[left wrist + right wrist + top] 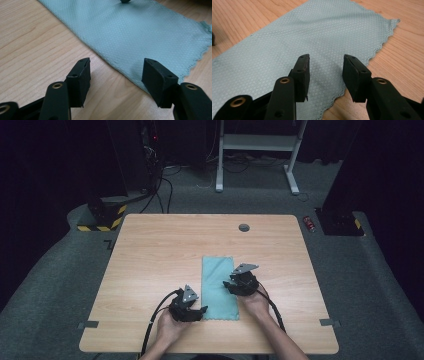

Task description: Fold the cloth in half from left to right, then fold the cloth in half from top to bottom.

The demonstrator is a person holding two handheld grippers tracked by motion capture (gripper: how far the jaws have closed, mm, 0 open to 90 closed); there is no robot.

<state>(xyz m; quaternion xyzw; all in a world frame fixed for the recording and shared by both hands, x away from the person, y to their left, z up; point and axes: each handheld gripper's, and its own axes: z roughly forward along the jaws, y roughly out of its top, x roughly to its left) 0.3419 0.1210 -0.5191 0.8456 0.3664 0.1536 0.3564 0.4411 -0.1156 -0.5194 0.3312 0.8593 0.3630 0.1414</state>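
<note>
Folded teal cloth [219,287] on the table [150,250], both grippers poised at its near end.

Left gripper [116,75] and right gripper [325,72] gape empty; pinch opposite edges evenly (likely for another fold), lifting together.

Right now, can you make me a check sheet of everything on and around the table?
Surface: wooden table, flat, with a small round grey cap near its far edge.
Job's things: teal cloth, a long rectangle lying flat, zigzag-cut ends.
Clutter: nothing seen on the tabletop.
Grippers: left gripper open at the cloth's near left edge; right gripper open over the cloth's right edge. Neither holds the cloth.
Cables: black cables trail from both grippers toward the person.
Surroundings: grey carpet, a white table frame, a red can on the floor, yellow-black striped bases.
</note>
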